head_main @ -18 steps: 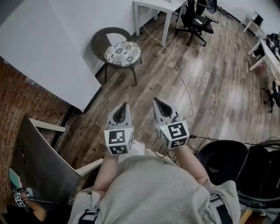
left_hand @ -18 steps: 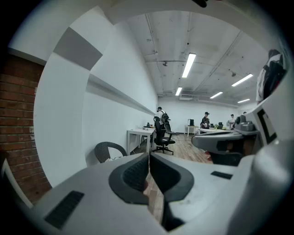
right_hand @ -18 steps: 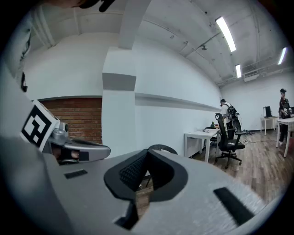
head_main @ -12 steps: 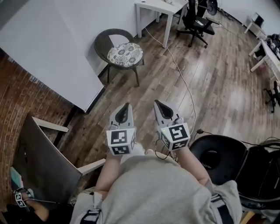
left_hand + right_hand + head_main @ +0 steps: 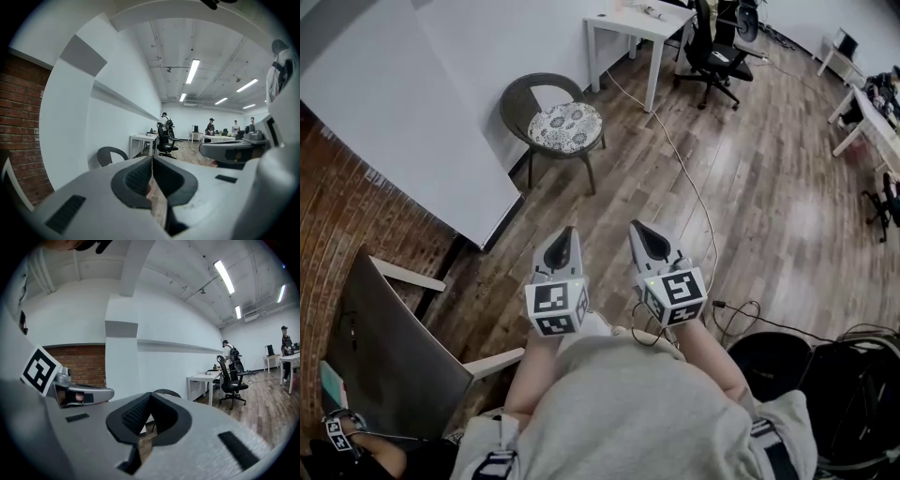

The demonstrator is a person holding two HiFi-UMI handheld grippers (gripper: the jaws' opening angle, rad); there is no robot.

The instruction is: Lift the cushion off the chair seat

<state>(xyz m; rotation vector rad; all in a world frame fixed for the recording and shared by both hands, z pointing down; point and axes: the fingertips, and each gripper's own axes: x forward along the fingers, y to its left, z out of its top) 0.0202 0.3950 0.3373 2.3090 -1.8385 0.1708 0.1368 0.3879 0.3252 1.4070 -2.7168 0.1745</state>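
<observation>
A round patterned cushion [image 5: 565, 127] lies on the seat of a dark wicker chair [image 5: 522, 97] by the white wall, far ahead of me in the head view. My left gripper [image 5: 568, 231] and right gripper [image 5: 636, 227] are held side by side close to my body, well short of the chair. Both are shut with nothing between their jaws. In the left gripper view the chair [image 5: 111, 154] shows small at the left above the closed jaws [image 5: 152, 161]. In the right gripper view only the chair's rim [image 5: 165, 392] peeks over the closed jaws [image 5: 150, 398].
A white desk [image 5: 636, 28] and a black office chair [image 5: 714, 58] stand beyond the wicker chair. A white cable [image 5: 687, 178] runs across the wood floor. A board leans by the brick wall at the left [image 5: 394, 347]. Dark round items [image 5: 769, 361] sit at the right near my feet.
The view has shifted forward: the wicker chair sits a little lower in the head view. Both grippers keep their place side by side, still shut.
</observation>
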